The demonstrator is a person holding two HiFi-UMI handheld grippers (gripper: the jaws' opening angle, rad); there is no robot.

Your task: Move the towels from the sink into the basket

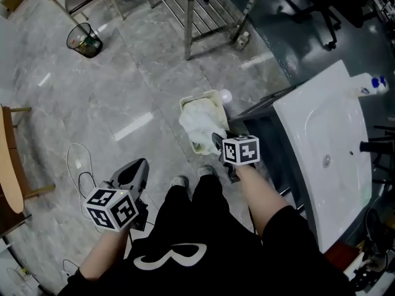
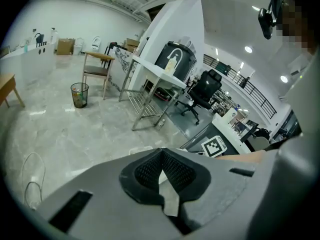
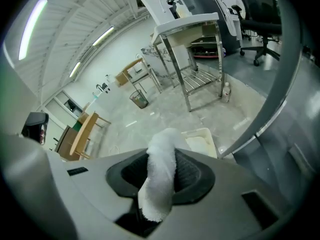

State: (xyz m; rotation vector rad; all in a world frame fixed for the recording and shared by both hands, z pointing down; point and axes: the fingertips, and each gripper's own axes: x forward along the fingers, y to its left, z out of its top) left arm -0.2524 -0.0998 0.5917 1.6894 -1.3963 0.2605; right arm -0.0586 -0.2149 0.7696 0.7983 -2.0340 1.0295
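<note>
Plainly, the right hand-held gripper [image 1: 217, 142] had its jaws closed on a white towel [image 1: 193, 126]. In the right gripper view the cloth ran as a thick roll between the two dark pads, which pressed on it from both sides, and its ragged end hung back toward the camera. Beyond the jaw tips the towel bulged out in a loose bunch. Directly past and below that bunch stood the cream basket [image 1: 199, 96] on the grey floor [image 1: 123, 91], with pale cloth already lying inside it. Whether the held towel touched the basket's contents could not be told. The white sink [image 1: 321, 122] lay well off to the right of this hand-held gripper, tilted across the head view.

The left hand-held gripper [image 1: 137, 168] was held low at the person's left side, well apart from the basket and from the other hand-held gripper. Its jaws were together at the tips with nothing between them, and only a sliver of floor showed through the gap behind the tips. A thin cable [image 1: 77, 165] looped on the floor just to the left of it. Far ahead of both were a wire waste bin [image 1: 84, 40], a metal rack [image 1: 197, 8] and an office chair [image 1: 308, 5].
</note>
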